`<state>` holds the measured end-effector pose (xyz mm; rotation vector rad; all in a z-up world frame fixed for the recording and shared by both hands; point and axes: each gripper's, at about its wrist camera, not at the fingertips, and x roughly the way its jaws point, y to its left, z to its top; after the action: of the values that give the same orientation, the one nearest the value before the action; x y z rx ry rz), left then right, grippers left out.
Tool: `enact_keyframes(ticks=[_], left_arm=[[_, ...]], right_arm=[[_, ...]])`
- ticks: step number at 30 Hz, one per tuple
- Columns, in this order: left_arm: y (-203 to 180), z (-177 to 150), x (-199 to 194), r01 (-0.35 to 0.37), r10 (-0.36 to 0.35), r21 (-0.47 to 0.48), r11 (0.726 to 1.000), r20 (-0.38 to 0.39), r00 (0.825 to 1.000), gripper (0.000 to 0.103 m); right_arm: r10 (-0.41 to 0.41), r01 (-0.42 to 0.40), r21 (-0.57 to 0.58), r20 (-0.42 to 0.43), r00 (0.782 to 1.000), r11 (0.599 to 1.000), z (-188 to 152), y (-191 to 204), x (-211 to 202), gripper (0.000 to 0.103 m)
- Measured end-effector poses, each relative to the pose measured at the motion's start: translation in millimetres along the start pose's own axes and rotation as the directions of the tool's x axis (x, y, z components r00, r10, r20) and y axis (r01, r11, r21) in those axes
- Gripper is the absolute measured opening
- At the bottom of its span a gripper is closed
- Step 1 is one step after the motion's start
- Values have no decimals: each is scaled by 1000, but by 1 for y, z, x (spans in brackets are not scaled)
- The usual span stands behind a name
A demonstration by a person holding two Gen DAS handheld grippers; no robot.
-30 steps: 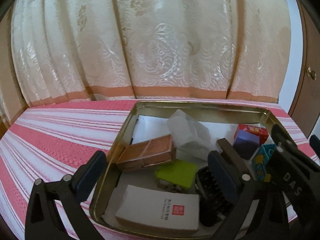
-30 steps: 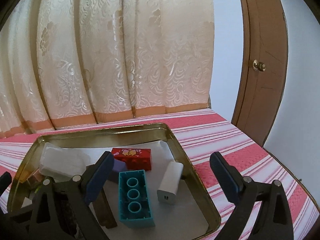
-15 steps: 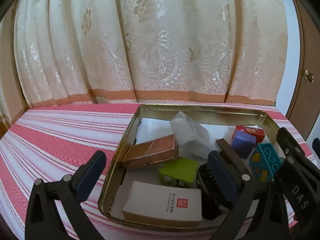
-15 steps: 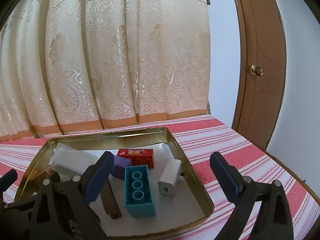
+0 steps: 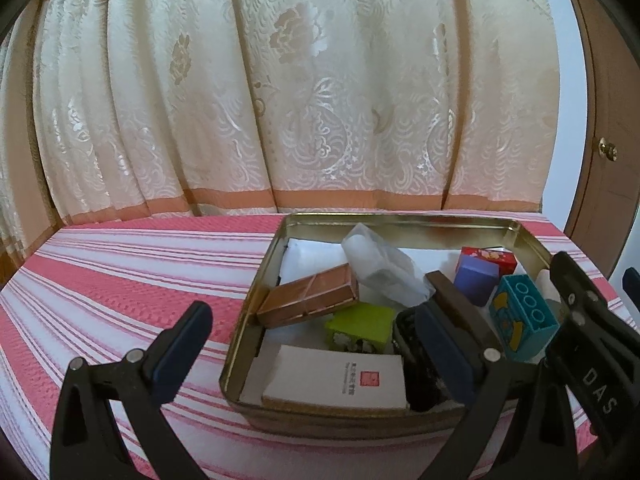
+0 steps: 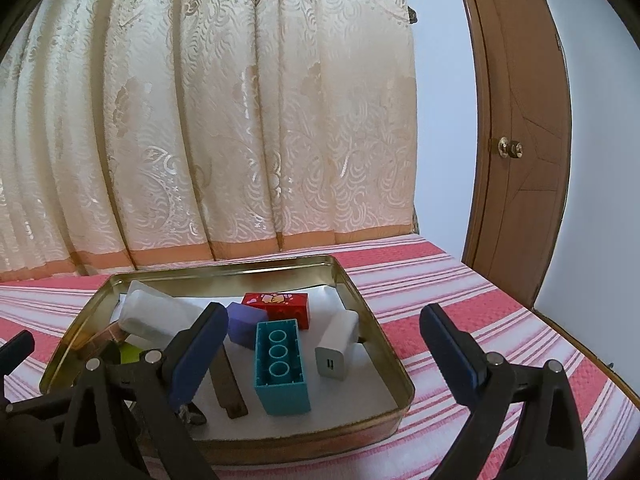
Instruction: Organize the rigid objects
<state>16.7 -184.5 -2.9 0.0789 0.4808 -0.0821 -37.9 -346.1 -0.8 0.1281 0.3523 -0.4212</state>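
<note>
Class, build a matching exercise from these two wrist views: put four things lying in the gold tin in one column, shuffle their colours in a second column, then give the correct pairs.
Things
1. three-hole building block
2. USB charger
3. picture block at the back
4. small cube

Colours
A. red
B. lime green
C. teal
D. white

Pairs: 1-C, 2-D, 3-A, 4-B. All lie inside the gold tin.
</note>
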Motion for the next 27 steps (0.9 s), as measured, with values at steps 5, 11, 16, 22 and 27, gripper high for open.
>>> enact_keyframes(ticks=[5, 11, 16, 22, 27], left_arm=[[2, -3, -7, 0, 0, 1, 1000, 12, 1000, 103], [3, -7, -16, 13, -14, 11, 1000, 32, 999, 103], [6, -11, -24, 34, -35, 16, 999, 51, 998, 103], [11, -13, -32, 35, -36, 16, 999, 79, 996, 103], [15, -15, -39, 30, -31, 9, 1000, 104, 994, 103]], right_arm=[[-2, 2, -9, 15, 1000, 1000, -1, 2, -8, 98], [-2, 2, -10, 30, 1000, 1000, -3, 0, -18, 98], [10, -9, -11, 47, 999, 1000, -5, -1, -28, 98], [19, -19, -6, 65, 998, 1000, -8, -5, -38, 98], [21, -21, 0, 75, 997, 1000, -10, -8, -43, 98]])
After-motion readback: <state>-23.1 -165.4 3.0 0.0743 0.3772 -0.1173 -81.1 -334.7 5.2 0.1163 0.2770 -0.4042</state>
